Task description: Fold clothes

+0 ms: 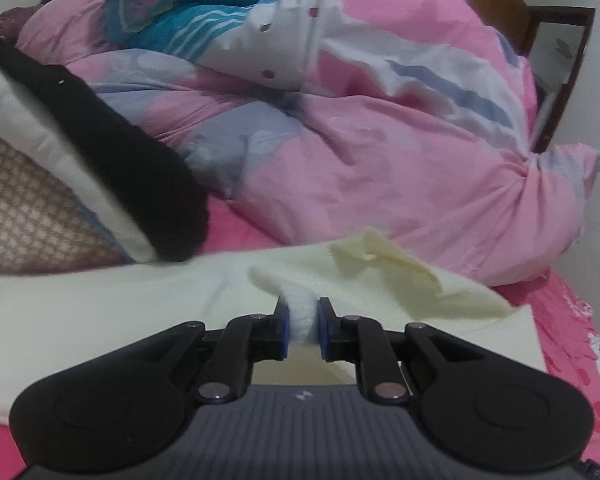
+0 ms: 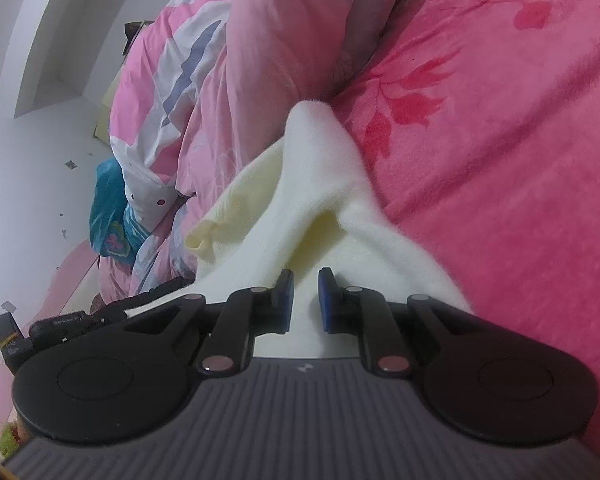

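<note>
Left gripper: jaws nearly closed, blue pads pinching a bunched ridge of the cream garment. The fold sits squarely between the pads and bulges out above them, so it's a real grip, not just contact. The cloth rises to the jaws from the flat part around it.

Right gripper: same narrow gap, clamped on the same garment. Cloth fills the space between its pads and runs forward from them in a raised, tented fold that peaks ahead of the fingers. This view is rolled sideways.

Garment: pale cream, fleecy, lying on the pink bedspread, which has a darker leaf print. In the left view most of it lies flat across the lower frame, with a crumpled yellowish flap just beyond the gripper. In the right view one hemmed corner hangs free to the left of the fold.

Behind the garment: a rumpled pink-and-white duvet, touching its far edge. A teal cloth sits on top of the duvet. A black strip of fabric lies over a white pillow at left, its end close to the garment. Slight motion blur in the left view.
</note>
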Demonstrator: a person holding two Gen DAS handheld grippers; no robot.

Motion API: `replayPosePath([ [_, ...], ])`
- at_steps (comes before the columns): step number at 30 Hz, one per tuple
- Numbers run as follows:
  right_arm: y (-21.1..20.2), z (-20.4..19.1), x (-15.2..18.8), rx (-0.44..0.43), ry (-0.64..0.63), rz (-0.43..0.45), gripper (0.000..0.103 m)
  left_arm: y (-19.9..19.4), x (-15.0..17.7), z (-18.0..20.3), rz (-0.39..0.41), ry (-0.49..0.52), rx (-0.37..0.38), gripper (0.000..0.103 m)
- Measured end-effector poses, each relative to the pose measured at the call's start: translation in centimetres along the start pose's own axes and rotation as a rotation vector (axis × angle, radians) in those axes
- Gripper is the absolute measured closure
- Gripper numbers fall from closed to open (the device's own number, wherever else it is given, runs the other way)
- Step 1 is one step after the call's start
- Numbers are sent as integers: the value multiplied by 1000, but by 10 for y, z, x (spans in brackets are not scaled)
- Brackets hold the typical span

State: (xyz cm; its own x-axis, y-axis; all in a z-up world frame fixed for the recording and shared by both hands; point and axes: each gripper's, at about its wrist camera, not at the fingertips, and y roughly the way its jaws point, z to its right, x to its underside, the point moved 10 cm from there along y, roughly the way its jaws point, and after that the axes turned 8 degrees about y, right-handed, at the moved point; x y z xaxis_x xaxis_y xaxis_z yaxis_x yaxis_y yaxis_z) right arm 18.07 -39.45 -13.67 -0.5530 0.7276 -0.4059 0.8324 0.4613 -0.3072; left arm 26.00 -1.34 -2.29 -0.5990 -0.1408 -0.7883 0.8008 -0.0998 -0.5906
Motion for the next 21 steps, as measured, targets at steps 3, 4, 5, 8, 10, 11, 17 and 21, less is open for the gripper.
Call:
replayPosePath([
  [3, -1, 0, -1, -4, 8, 5, 93, 1, 4, -11, -2, 2, -17, 88],
  [4, -1, 1, -1, -6, 13, 8, 93, 3, 6, -14, -6, 0, -19, 88],
  [5, -2, 2, -2, -9, 18, 11, 94, 4, 8, -16, -12, 0, -22, 88],
  [8, -4, 5, -3, -19, 39, 19, 95, 12, 17, -22, -40, 8, -26, 88],
  [10, -4, 5, -4, -20, 40, 19, 96, 18, 22, -26, -60, 20, -27, 88],
  [11, -4, 5, -3, -19, 41, 20, 96, 21, 25, -28, -70, 23, -25, 88],
  [17, -6, 6, -4, -30, 49, 18, 95, 29, 38, -35, -92, 67, -20, 88],
  [21, -6, 6, -4, -30, 48, 18, 95, 37, 48, -37, -116, 139, -41, 88],
])
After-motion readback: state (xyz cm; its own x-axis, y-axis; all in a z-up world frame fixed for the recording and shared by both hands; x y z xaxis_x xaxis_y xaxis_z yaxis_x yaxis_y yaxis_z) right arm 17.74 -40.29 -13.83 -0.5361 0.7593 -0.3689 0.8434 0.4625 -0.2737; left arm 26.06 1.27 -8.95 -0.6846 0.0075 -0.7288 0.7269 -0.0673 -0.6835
